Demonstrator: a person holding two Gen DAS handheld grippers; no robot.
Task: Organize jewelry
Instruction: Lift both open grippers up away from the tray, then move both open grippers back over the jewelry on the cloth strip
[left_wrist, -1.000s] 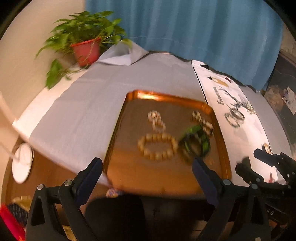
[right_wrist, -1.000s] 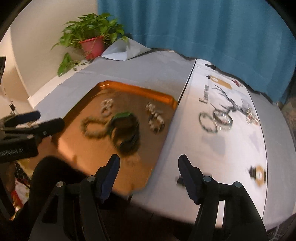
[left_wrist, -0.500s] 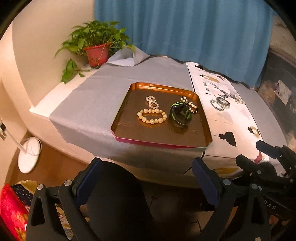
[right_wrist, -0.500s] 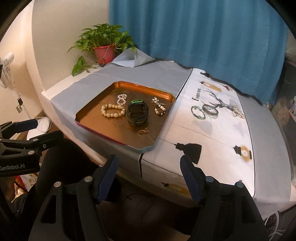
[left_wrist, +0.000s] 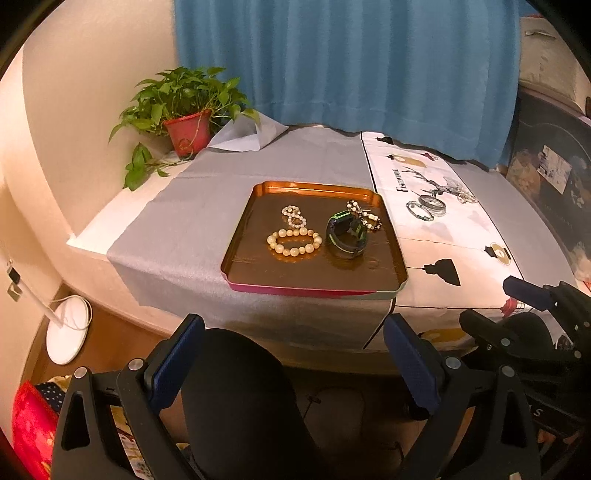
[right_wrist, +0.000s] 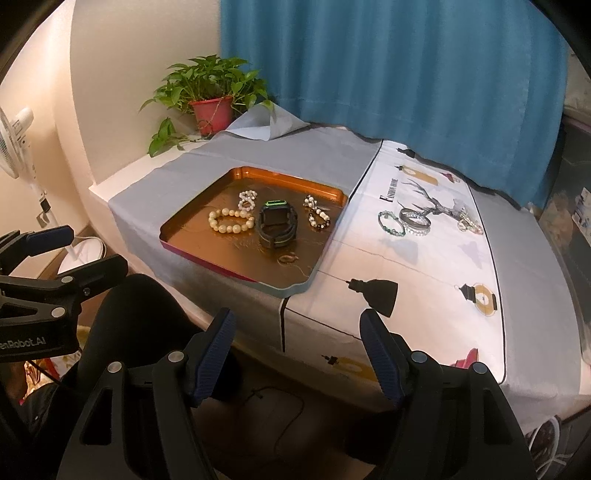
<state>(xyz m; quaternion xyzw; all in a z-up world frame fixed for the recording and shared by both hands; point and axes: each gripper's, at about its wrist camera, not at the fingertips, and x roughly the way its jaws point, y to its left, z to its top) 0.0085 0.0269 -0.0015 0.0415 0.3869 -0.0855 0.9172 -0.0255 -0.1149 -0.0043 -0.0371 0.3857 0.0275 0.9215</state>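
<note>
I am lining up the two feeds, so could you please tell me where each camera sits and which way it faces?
Left wrist: below and in front of the table edge, facing the tray head-on; own open left gripper low, right gripper at right.
Right wrist: further right, facing the white cloth, tray to its left; own open right gripper low, left gripper at left.
Shared: tray, watch, plant, curtain.

Pearl bracelet (left_wrist: 294, 242), black-green watch (left_wrist: 346, 232) flat in copper tray (left_wrist: 236, 254); bangles (right_wrist: 414, 220) beside.
</note>
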